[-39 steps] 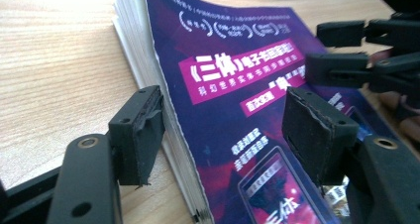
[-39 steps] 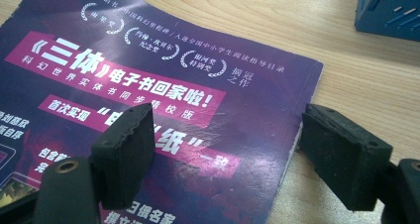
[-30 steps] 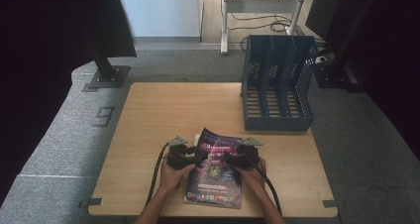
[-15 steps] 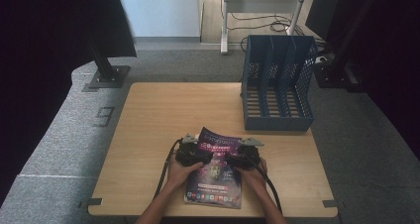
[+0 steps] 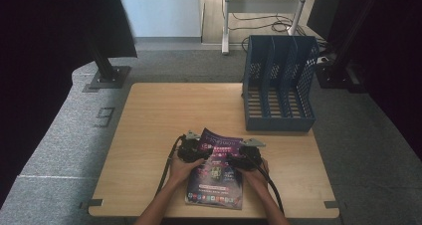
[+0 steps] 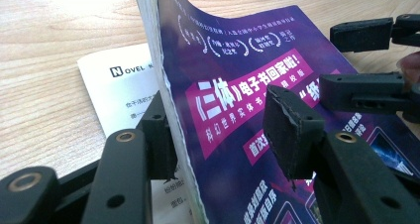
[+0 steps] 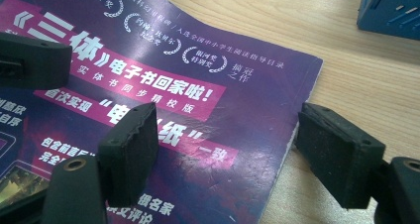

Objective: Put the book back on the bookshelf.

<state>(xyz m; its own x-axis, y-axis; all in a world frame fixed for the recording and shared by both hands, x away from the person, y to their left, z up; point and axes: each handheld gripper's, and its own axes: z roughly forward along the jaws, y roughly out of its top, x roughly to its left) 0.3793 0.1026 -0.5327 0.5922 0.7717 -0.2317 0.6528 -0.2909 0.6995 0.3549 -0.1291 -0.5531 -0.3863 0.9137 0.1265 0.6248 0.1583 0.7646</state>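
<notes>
Grey carpet surrounds a light wooden table point(image 5: 149, 135), where a blue file rack point(image 5: 278, 85) with upright slots stands at the far right and a purple magazine point(image 5: 215, 168) lies at the near edge between the person's two hands. From the high view the left gripper point(image 5: 191, 148) sits at the magazine's left edge and the right gripper point(image 5: 244, 158) at its right edge. In the left gripper view the cover and upper pages curl up off a white sheet point(image 6: 119, 90) beneath, and they stand between the two black jaws; these jaws have just been closing, yet the near pad seems not to press the cover yet, so the pinch looks unfinished. In the right gripper view the jaws are spread wide, straddling the magazine's right edge, one pad over the cover and the other over bare wood, gripping nothing. As a judgement, the work is at an early stage: the magazine is still flat on the table, well apart from the rack, with only its left edge lifted; securing the hold, raising it and bringing it to a slot all remain
</notes>
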